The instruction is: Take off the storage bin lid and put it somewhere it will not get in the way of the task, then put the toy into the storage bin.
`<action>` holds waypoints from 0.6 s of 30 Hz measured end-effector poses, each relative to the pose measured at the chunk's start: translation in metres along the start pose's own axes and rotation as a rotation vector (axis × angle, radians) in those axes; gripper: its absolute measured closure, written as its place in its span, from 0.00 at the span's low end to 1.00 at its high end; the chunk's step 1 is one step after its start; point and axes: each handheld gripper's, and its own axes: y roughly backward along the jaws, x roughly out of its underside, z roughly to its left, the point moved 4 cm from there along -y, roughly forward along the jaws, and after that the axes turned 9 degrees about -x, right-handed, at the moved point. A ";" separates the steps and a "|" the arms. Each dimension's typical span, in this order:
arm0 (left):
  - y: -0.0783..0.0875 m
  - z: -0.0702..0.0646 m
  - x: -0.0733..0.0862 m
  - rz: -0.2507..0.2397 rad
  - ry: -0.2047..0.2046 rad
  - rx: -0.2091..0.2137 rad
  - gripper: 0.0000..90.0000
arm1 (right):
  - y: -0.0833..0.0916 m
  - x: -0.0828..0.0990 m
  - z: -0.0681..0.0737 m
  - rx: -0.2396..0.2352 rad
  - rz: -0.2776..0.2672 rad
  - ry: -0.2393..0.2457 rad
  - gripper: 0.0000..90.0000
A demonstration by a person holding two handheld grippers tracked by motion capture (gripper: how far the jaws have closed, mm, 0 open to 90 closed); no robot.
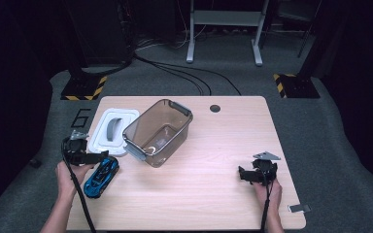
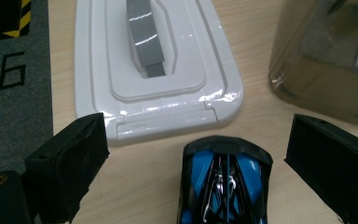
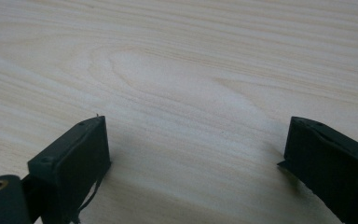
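Left gripper view: your left gripper spread wide, blue toy car between jaws, pads clear of it; right gripper wide, nothing between.

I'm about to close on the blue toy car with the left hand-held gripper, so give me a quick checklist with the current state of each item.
1. Left hand-held gripper open, pads off the car: ok, there is a gap on both sides.
2. Blue toy car between the jaws: ok, though it sits nearer the right-hand jaw in the left gripper view.
3. Car flat on the table: ok, upright on its wheels.
4. Clear container open: ok, no lid on it.
5. White lid out of the way: ok, it lies flat beside the container.
6. Right hand-held gripper away from the work: ok, open over bare table.
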 end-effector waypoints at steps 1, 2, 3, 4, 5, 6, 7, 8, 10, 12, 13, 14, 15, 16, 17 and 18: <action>0.001 -0.001 0.002 0.003 -0.003 -0.001 0.06 | 0.000 0.000 0.000 0.000 0.000 -0.001 0.06; 0.002 -0.002 0.004 -0.001 -0.004 -0.005 0.06 | 0.000 0.000 0.000 0.000 0.000 0.000 0.06; 0.003 -0.003 0.006 0.004 -0.014 -0.003 0.06 | 0.000 0.000 0.000 0.000 0.000 0.000 0.06; 0.003 -0.004 0.007 0.002 -0.014 -0.006 0.06 | 0.000 0.000 0.000 0.000 0.000 0.000 0.06; 0.004 -0.005 0.007 0.007 -0.026 -0.003 0.05 | 0.000 0.000 0.000 0.000 0.000 -0.001 0.06; 0.004 -0.007 0.007 0.011 -0.027 -0.001 0.03 | 0.000 0.000 0.000 0.000 0.000 0.000 0.06; 0.005 -0.008 0.007 0.010 -0.036 -0.002 0.03 | 0.000 0.000 0.000 0.000 0.000 0.000 0.06; 0.005 -0.010 0.007 0.014 -0.048 -0.002 0.02 | 0.000 0.000 0.000 0.000 0.000 0.000 0.06; 0.003 -0.014 0.008 0.015 -0.055 -0.002 0.02 | 0.000 0.000 0.000 -0.001 0.000 0.000 0.06; -0.001 -0.017 0.008 0.030 -0.057 0.004 0.01 | 0.000 0.000 0.000 0.000 0.000 -0.001 0.06; -0.003 -0.018 0.009 0.037 -0.058 0.006 0.01 | 0.000 0.000 0.000 0.000 0.000 0.000 0.06; -0.006 -0.020 0.010 0.056 -0.061 0.008 0.01 | 0.000 0.000 0.000 0.000 0.000 -0.001 0.06; -0.009 -0.021 0.011 0.065 -0.063 0.007 0.01 | 0.000 0.000 0.000 0.000 0.000 0.001 0.06; -0.013 -0.022 0.012 0.081 -0.063 0.012 0.01 | 0.000 0.000 0.000 -0.001 0.000 -0.001 0.06; -0.017 -0.024 0.014 0.095 -0.061 0.013 0.01 | 0.000 0.000 0.000 -0.001 0.000 -0.001 0.06; -0.020 -0.025 0.014 0.113 -0.063 0.012 0.01 | 0.000 0.000 0.000 -0.001 0.000 -0.001 0.06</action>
